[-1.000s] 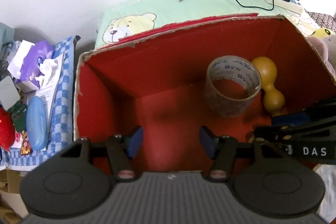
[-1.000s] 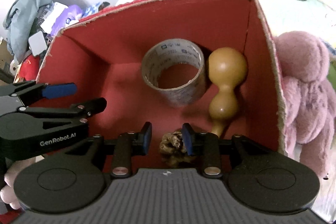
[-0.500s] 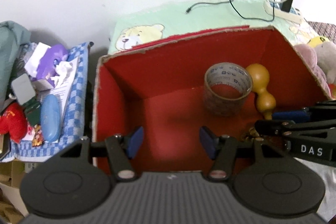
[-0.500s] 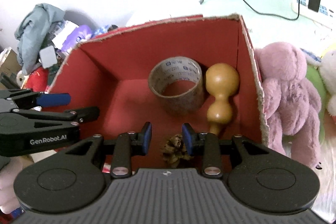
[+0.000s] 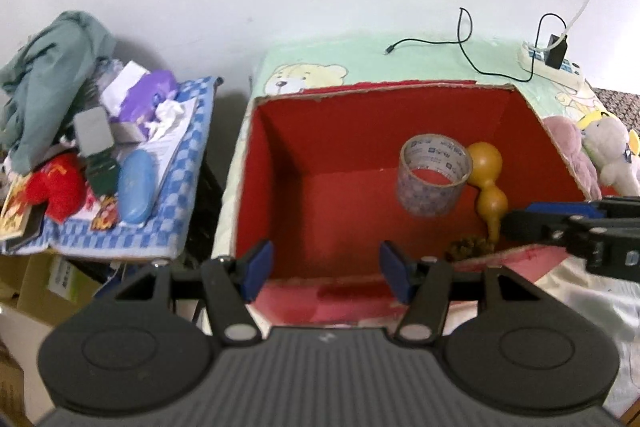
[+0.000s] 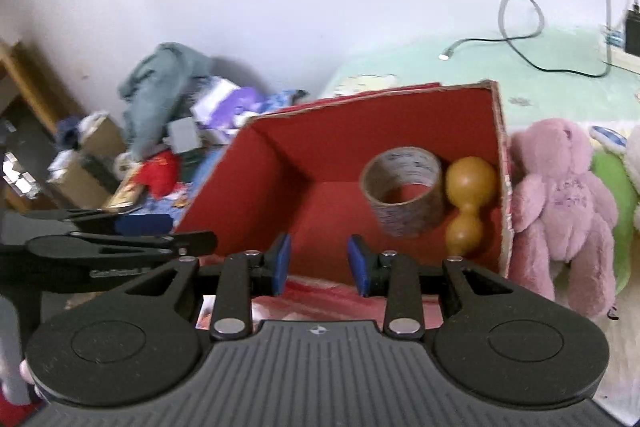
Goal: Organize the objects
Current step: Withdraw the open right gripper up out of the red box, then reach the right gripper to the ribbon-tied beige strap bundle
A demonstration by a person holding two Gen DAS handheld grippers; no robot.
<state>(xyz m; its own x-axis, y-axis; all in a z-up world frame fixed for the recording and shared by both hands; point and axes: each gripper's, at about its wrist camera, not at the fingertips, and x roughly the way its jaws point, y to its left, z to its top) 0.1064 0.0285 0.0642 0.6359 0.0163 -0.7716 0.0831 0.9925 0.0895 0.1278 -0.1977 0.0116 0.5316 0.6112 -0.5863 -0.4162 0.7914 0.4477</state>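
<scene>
Peeking behind box rim (image 5: 360,283): pinecone (image 5: 470,247), half hidden; both claws (image 5: 326,269) (image 6: 320,263) released, empty.

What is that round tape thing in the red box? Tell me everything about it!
The tape roll is a wide ring of clear packing tape wound on a brown cardboard core with small blue printing. It stands tilted on its edge, its hole facing the cameras, on the floor of the red box, right beside the tan gourd. No gripper touches it.

Right claw (image 6: 319,262) empty, apart; red box (image 6: 400,115) holds tape roll (image 6: 404,197), gourd (image 6: 469,203).
</scene>
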